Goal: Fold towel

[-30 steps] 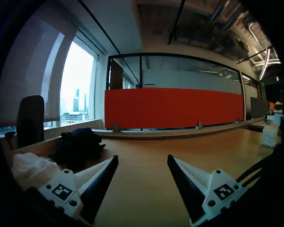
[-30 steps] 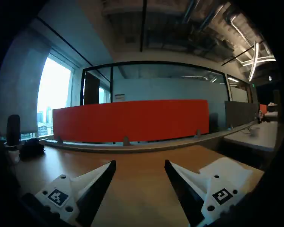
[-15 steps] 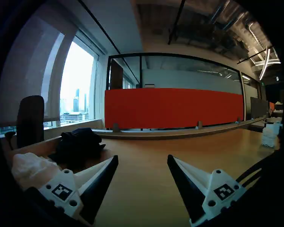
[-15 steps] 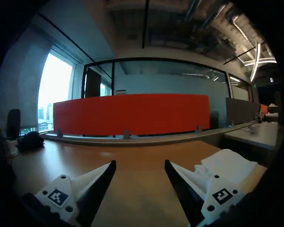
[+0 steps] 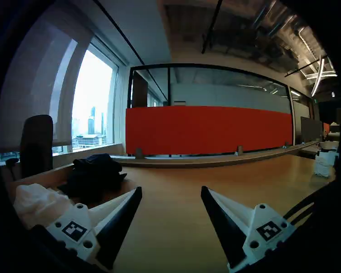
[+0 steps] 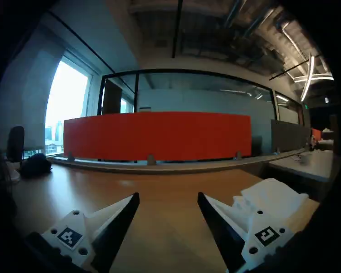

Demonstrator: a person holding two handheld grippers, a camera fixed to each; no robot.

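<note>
Hovering over the table (image 5: 179, 236) with left tongs (image 5: 170, 207) spread wide, pinching nothing; same for right tongs (image 6: 167, 209), spread and empty above bare wood. No fold in hand at this moment. White pile (image 6: 275, 198) at the table's right edge, just beside the right tongs' outer finger: looks like layered, already folded towels, though too soft to count layers. In the left gripper view, crumpled white towel (image 5: 36, 204) at the table's left edge, touching or just behind the near finger, cannot tell which; reads as unfolded, so probably the work left. Dark cloth bundle (image 5: 95, 175) beyond it toward the far left corner, apart from both tongs; towel or clothing, cannot tell. Small white stack (image 5: 324, 164) at the right edge, possibly that same pile. Orange divider (image 5: 209, 129) along the far edge. On containers: all cloth lying loose straight on the table, not inside a bin or basket. Likely next: reach for the crumpled one, spread flat, fold.
</note>
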